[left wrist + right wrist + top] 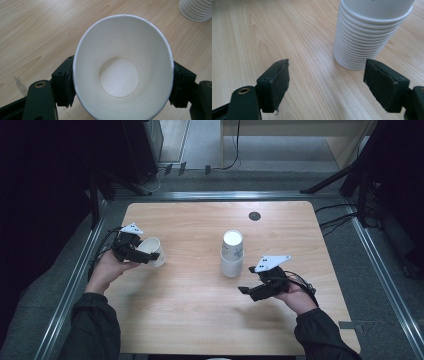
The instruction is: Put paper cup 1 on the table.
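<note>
Nearest, the right gripper [248,281] waits with jaws apart and empty. Just beyond stands the cup stack [232,253] – upside down, still to unstack. At far left, the left gripper [145,252] clamps one paper cup [153,251], already separated.

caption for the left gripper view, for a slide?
Left tongs clamp an empty white cup by its sides above the wooden table.

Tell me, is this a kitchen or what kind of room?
Probably a lab or recording room, not a kitchen: one bare wooden table, cables trailing on the grey floor, and dark equipment stands around it.
</note>
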